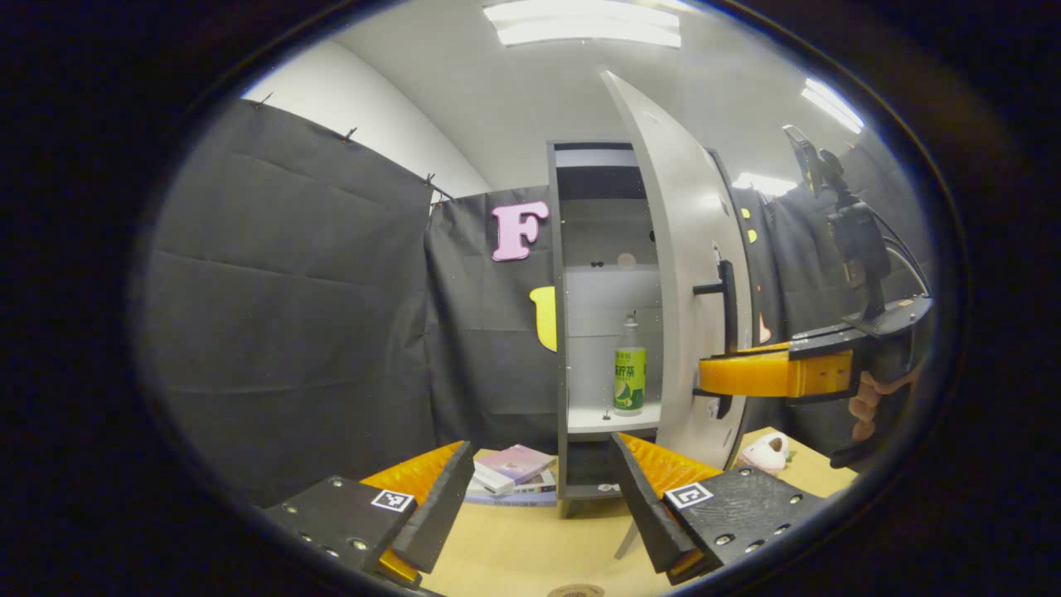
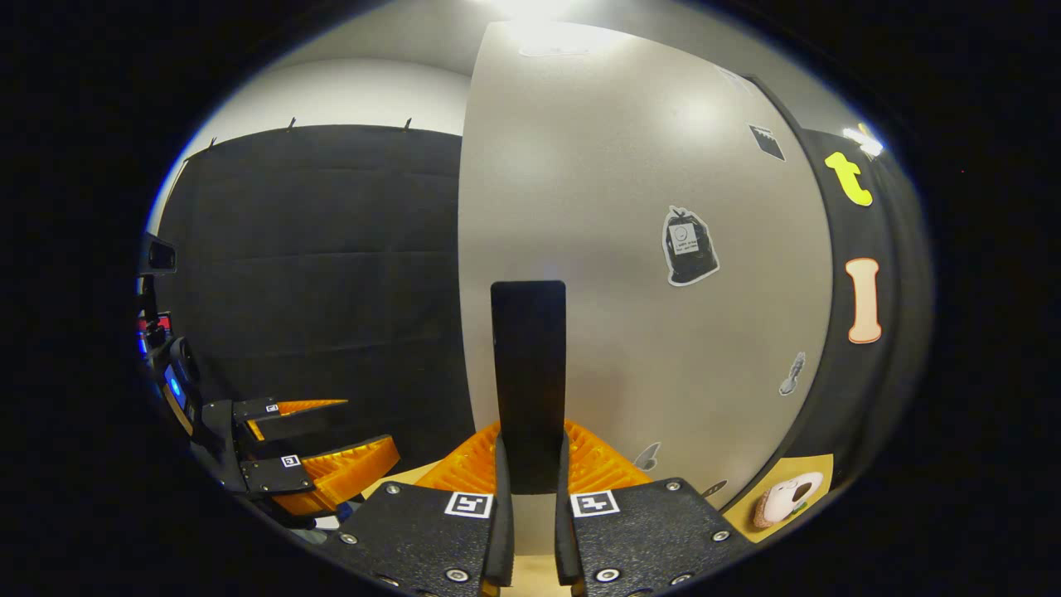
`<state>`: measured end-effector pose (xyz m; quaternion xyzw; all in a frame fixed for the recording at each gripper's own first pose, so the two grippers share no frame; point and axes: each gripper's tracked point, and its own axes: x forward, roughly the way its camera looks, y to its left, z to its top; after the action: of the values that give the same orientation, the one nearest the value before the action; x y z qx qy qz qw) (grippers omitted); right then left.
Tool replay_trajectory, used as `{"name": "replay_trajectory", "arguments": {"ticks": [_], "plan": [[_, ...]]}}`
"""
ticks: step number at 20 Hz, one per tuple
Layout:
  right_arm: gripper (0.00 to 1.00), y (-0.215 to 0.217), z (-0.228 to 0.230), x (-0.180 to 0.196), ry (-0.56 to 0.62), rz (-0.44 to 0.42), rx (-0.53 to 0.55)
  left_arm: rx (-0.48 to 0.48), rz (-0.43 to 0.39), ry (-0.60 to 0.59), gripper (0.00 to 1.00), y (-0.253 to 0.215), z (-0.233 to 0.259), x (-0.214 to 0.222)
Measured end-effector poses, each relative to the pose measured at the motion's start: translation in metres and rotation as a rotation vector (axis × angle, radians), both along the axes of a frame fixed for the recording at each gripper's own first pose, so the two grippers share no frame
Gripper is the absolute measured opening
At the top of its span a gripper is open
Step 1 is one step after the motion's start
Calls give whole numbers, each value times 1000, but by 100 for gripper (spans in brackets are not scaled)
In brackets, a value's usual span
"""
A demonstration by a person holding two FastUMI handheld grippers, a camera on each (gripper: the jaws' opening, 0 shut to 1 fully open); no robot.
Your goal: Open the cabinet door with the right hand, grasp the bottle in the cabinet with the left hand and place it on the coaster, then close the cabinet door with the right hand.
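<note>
Right tongs (image 2: pixel 530 473) clamp flat bar handle (image 2: pixel 528 365); smooth door (image 2: pixel 630 249) ajar.

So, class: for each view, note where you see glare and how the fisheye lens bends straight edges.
Left gripper view: ceiling lights blow out white, and the cabinet door bows into a curve, while the bottle stays sharp. Right gripper view: glare washes the door's top edge, its side edges bulge outward, and the handle sits sharp between the right gripper fingers.
</note>
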<state>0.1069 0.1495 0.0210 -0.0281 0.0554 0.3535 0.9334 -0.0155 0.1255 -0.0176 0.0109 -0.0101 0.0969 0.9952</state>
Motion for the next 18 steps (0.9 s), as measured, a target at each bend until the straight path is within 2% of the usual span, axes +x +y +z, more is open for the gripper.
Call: {"name": "replay_trajectory", "arguments": {"ticks": [8, 17, 18], "plan": [[20, -26, 0, -8, 9, -24, 18, 1, -27, 6, 100, -45, 1, -6], [19, -63, 10, -32, 7, -186, 26, -37, -101, 51, 100, -124, -20, 3], [19, -67, 10, -33, 6, -208, 29, -40, -107, 55, 94, -130, -20, 4]]}}
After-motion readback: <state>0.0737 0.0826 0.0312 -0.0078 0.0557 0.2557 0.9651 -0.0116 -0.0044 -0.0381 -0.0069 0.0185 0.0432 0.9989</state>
